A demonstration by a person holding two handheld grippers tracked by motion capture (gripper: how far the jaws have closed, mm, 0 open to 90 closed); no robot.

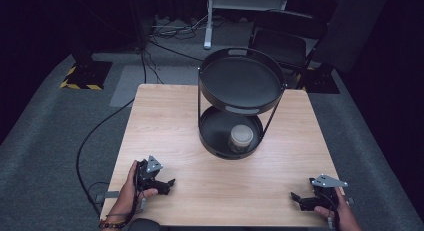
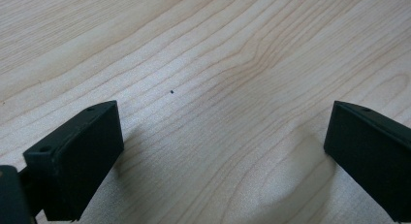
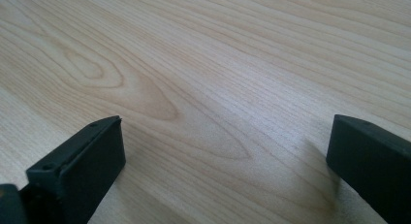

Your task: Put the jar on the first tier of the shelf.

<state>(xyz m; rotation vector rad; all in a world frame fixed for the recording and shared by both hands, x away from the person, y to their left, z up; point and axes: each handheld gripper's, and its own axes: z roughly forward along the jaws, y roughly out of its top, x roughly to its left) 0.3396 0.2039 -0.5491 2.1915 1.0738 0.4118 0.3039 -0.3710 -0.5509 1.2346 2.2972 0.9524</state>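
On the lower tier of a black 2-tier round stand [image 1: 241,88], toward the far middle of the worktop [image 1: 170,121], sits a small jar [image 1: 240,138] with a pale lid and see-through sides; what it holds is too small to make out. It stands upright on the right half of the bottom tray, under the upper tray, which looks bare.

Well apart from the jar, at the near edge of the worktop, rest both tools. A hand holds the left tool [image 1: 167,183] near the left corner, pointing toward the middle. Its own view shows its 2 black jaws spread wide over bare wood grain, nothing between them. Another hand holds the right tool [image 1: 298,198] near the right corner, also aimed inward. Its view shows the same: jaws spread wide, only light wood between them.

Judging by this layout, the work seems to be at its very start or at a resting point. Nothing is gripped, neither tool is near the stand, and the jar is the only loose thing close enough to handle. Everything appears left to do: reaching forward, closing on the jar, and lifting it clear of the lower tray without knocking the upper one or the thin side rods.
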